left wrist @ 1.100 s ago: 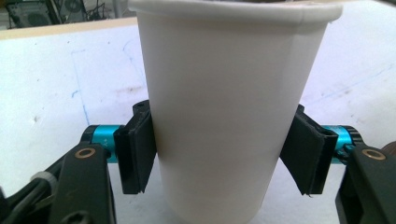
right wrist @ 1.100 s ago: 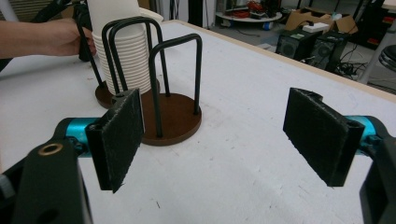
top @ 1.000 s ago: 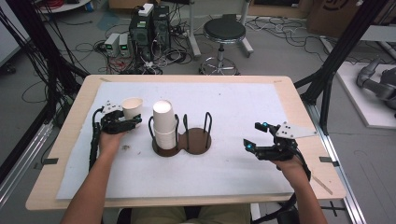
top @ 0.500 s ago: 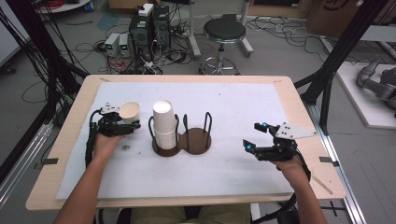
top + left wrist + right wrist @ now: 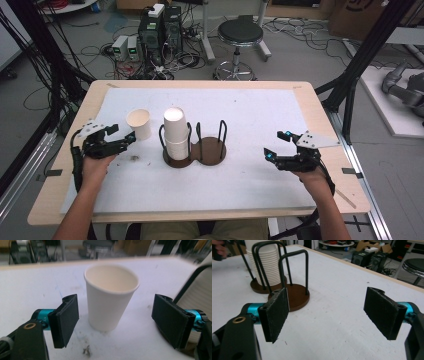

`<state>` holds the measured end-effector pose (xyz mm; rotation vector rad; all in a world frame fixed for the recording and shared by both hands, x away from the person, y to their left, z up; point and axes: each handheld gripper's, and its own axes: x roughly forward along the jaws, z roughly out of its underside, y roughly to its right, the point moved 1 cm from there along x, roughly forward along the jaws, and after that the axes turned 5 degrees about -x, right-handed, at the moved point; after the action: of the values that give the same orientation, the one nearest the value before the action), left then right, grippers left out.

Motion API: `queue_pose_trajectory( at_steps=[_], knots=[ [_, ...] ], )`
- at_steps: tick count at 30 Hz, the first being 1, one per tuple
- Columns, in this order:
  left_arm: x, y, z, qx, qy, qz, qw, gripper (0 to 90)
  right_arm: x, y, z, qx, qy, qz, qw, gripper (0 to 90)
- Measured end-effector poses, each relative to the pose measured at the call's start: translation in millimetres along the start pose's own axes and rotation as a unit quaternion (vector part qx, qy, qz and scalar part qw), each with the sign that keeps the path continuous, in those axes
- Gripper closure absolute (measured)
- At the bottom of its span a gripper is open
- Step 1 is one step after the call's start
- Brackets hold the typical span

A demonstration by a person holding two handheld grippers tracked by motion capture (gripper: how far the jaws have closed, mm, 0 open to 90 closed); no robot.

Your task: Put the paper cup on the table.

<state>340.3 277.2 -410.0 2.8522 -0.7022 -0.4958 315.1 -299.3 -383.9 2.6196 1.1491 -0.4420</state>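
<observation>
Paper cup (image 5: 139, 123) upright on white table cover (image 5: 250, 115), mouth up, just left of cup holder (image 5: 195, 147). Nothing inside, as seen in left gripper view (image 5: 111, 296). Close to the holder's near ring but apart from it; a strip of bare cover between.

Left gripper (image 5: 122, 140) on the near-left side of that cup, jaws spread wide, having just been opening. Cup beyond the fingertips and centred in the gap in left gripper view, one pad (image 5: 65, 320) on each flank, neither pressing its wall. Released, then: cup standing on its own base. A few dark crumbs (image 5: 86, 350) on the cover just in front of the cup's foot.

Stack of cups (image 5: 176, 132) nested in the holder's left ring, rim up, taller than the single cup. Right ring bare, brown base (image 5: 295, 296) and black wire hoops showing.

Right gripper (image 5: 280, 145) well to the right of the holder, low over the cover, held in a hand (image 5: 310, 172). Jaws parted wide in right gripper view, with nothing between the pads (image 5: 274, 312) but cover. Holder and stack off to the left beyond its left pad.
</observation>
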Motion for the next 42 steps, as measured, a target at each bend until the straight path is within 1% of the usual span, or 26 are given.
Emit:
queue_pose_trajectory(
  at_steps=[1,2,4,5,7,9,11,13,14,15,16,20,22,27,33,34,35,42],
  knots=[
    [-7.1,2.6,-1.9,-0.001,0.020,0.005,0.9998,21.8,0.1,0.6,0.6,0.001,-0.001,0.003,1.0000,20.8],
    [-10.6,4.4,-2.6,-0.002,0.029,0.009,0.9995,21.8,0.0,0.9,1.0,0.003,-0.003,0.006,1.0000,20.8],
    [-18.1,9.7,-4.7,-0.004,0.048,0.029,0.9984,21.8,-0.1,2.2,0.9,0.001,-0.002,0.013,0.9999,20.8],
    [-21.3,13.2,-6.0,-0.001,0.056,0.038,0.9977,21.7,-0.2,3.0,0.8,0.000,-0.003,0.014,0.9999,20.8],
    [-26.0,20.0,-9.1,0.011,0.070,0.048,0.9963,21.7,0.1,4.6,1.0,0.001,-0.007,0.022,0.9997,20.8],
    [-29.4,25.5,-12.0,0.015,0.081,0.064,0.9946,21.5,0.5,5.8,2.1,-0.001,-0.012,0.031,0.9994,20.8],
    [-30.6,29.3,-14.0,0.015,0.086,0.069,0.9938,19.8,0.5,6.0,3.8,0.001,-0.016,0.033,0.9993,20.8],
    [-31.2,32.8,-15.6,0.015,0.088,0.076,0.9931,18.8,-0.3,6.2,4.9,0.002,-0.017,0.033,0.9993,20.8],
    [-31.7,34.8,-16.5,0.019,0.088,0.079,0.9928,18.3,-0.7,6.8,5.1,-0.001,-0.016,0.034,0.9993,20.8],
    [-31.8,36.8,-17.0,0.021,0.090,0.081,0.9925,18.2,-1.6,6.6,5.1,0.001,-0.016,0.034,0.9993,20.8],
    [-32.3,39.7,-17.7,0.027,0.089,0.083,0.9921,18.2,-2.3,7.1,4.9,-0.001,-0.015,0.036,0.9992,20.8],
    [-33.9,47.3,-18.5,0.035,0.092,0.092,0.9908,18.2,-6.7,7.6,4.1,0.002,-0.009,0.042,0.9991,20.8],
    [-35.2,49.2,-18.2,0.039,0.092,0.092,0.9907,18.2,-8.3,7.4,4.5,0.006,-0.008,0.045,0.9989,20.8],
    [-37.2,50.7,-16.6,0.039,0.094,0.093,0.9904,18.2,-9.3,6.5,5.1,0.009,-0.011,0.051,0.9986,20.8],
    [-37.5,55.4,-15.7,0.046,0.093,0.098,0.9898,18.2,-8.0,4.9,4.1,0.003,-0.010,0.054,0.9985,20.9],
    [-37.3,55.8,-15.6,0.049,0.092,0.099,0.9896,18.2,-7.8,4.5,3.9,0.003,-0.010,0.052,0.9986,20.8],
    [-37.0,56.4,-15.2,0.047,0.092,0.101,0.9895,18.2,-7.7,4.2,3.7,0.003,-0.010,0.052,0.9986,20.8],
    [-35.6,55.1,-13.9,0.048,0.086,0.097,0.9904,18.2,-7.9,4.8,4.4,0.004,-0.008,0.054,0.9985,20.9]
  ],
)
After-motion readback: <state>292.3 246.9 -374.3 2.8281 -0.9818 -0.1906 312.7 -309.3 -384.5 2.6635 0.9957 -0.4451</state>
